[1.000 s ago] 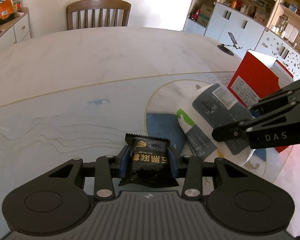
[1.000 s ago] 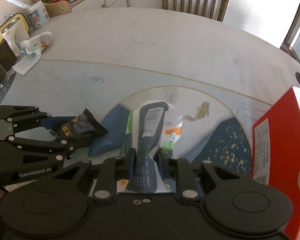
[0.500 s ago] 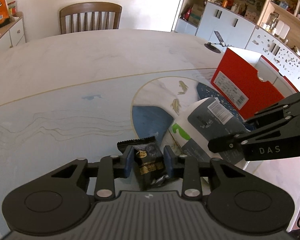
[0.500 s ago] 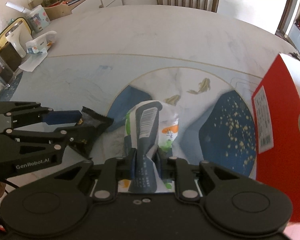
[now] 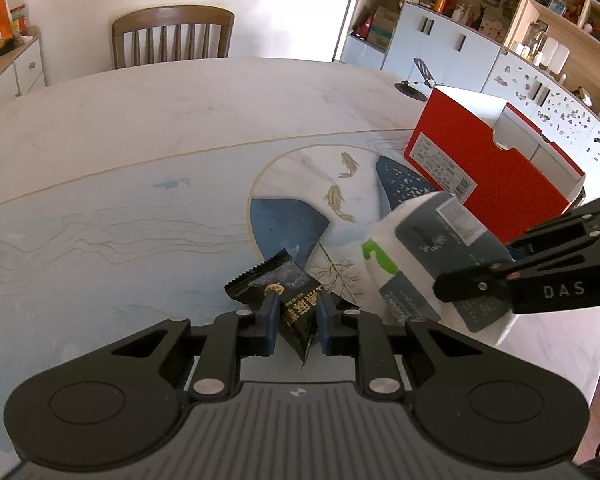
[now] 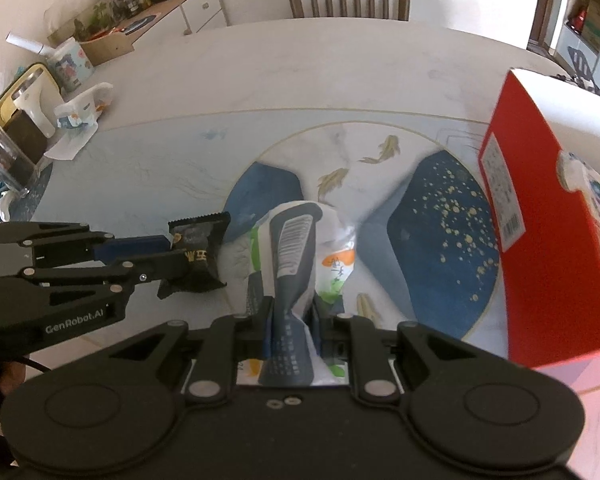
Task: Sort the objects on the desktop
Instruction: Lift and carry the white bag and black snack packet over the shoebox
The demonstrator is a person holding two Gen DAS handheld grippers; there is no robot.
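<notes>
My left gripper (image 5: 297, 318) is shut on a small black snack packet (image 5: 284, 300) with gold print and holds it above the table. The packet also shows in the right wrist view (image 6: 198, 252), held by the left gripper (image 6: 172, 254). My right gripper (image 6: 291, 314) is shut on a white, grey and green pouch (image 6: 300, 248), lifted off the table. The pouch shows in the left wrist view (image 5: 428, 256) with the right gripper (image 5: 476, 286) clamped on it. A red open box (image 5: 488, 172) stands to the right, also seen in the right wrist view (image 6: 548, 216).
The round table (image 5: 140, 152) carries a blue mat with fish. A wooden chair (image 5: 172, 36) stands at the far side. A phone stand (image 5: 418, 80) sits behind the box. Tissues, a jar and clutter (image 6: 40, 112) line the table's left edge. Cabinets (image 5: 460, 40) stand at the right.
Both grippers have risen and swung right toward the red box with their loads. The black packet has turned edge-on between the left fingers. The red box looks larger and nearer.
</notes>
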